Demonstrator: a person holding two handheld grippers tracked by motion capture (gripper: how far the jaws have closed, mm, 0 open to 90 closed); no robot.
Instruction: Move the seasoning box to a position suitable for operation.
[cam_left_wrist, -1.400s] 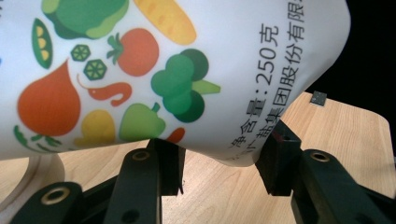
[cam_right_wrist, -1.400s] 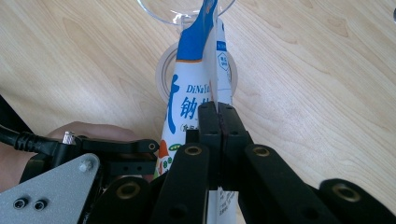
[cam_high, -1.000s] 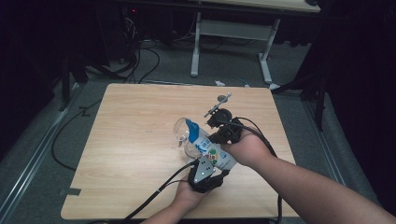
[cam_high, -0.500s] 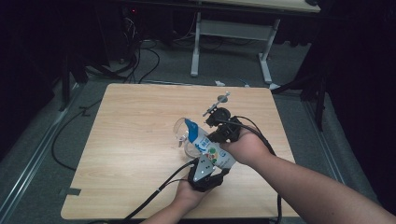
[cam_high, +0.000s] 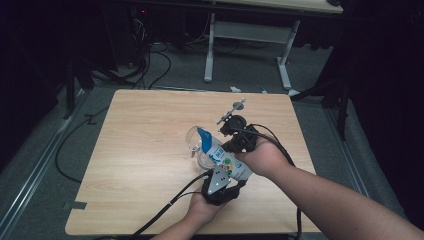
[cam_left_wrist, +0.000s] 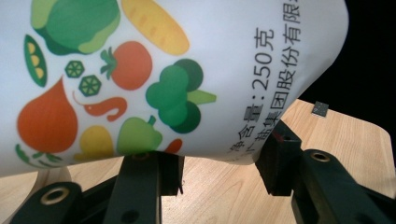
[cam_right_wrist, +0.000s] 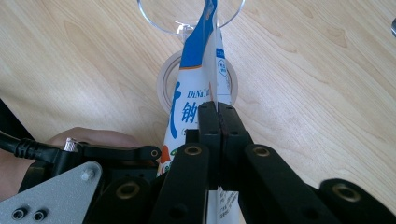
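Note:
A white pouch (cam_high: 220, 155) with a blue top and printed vegetables (cam_left_wrist: 163, 70) is held tilted over the wooden table (cam_high: 140, 150). My left gripper (cam_high: 225, 172) grips its lower end, both pads pressing the pouch's sides (cam_left_wrist: 219, 163). My right gripper (cam_high: 227, 149) comes from the right, its jaws shut flat on the pouch's thin edge (cam_right_wrist: 217, 109). The pouch's blue tip (cam_right_wrist: 196, 60) points into a clear glass (cam_high: 192, 140) whose rim (cam_right_wrist: 163, 18) lies just beyond it. A white ring (cam_right_wrist: 163, 84) lies on the table under the pouch.
A small metal thing (cam_high: 234, 109) stands on the table behind the right gripper. Black cables trail off the near edge (cam_high: 165, 210). Another table's white legs (cam_high: 210, 45) and floor cables (cam_high: 150, 65) lie beyond the far edge.

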